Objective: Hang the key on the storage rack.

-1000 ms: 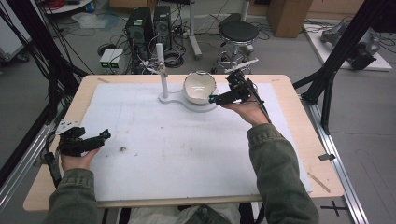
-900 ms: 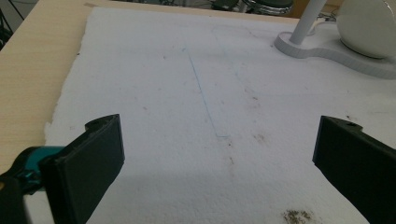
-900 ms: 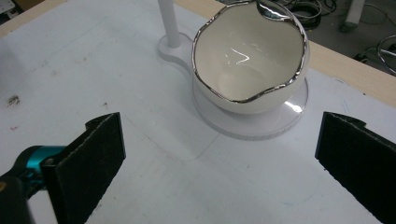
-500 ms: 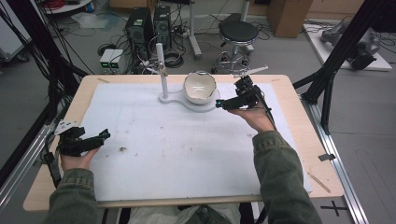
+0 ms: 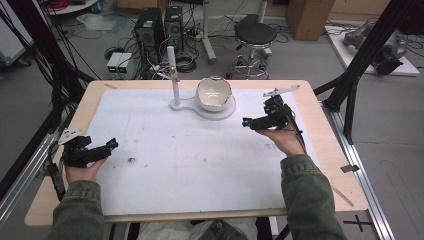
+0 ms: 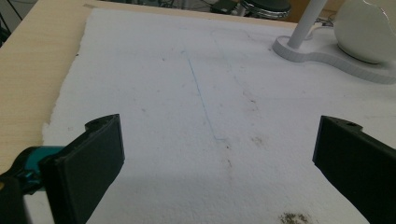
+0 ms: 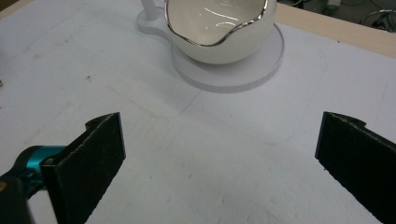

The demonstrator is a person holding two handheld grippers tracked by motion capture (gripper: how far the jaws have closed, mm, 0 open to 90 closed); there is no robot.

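Right gripper (image 5: 248, 121) is hovering over the white mat (image 5: 200, 165), jaws spread wide and empty, well right of the bowl (image 5: 214, 93). In the right gripper view the bowl (image 7: 217, 28) is sitting ahead and slightly left of centre on the round end of a white stand (image 7: 261, 65); its wavy, metal-edged rim is tilting toward the camera. A thin post (image 5: 174, 82) is rising from the stand's other end.

Left gripper (image 5: 107, 146) is resting low near the mat's left edge, jaws likewise wide apart and gripping nothing, far from the bowl. A small dark speck (image 5: 132, 160) is lying just beside it.

Step in hand, by judgement: the right gripper is lining up on the bowl. To do it well, the person should be keeping the jaws wide, centring one over the near rim, and straddling the wall, inside and out, before closing. Whether the bowl is loose on the stand is hard to tell, so a gentle squeeze and slow lift are wise.
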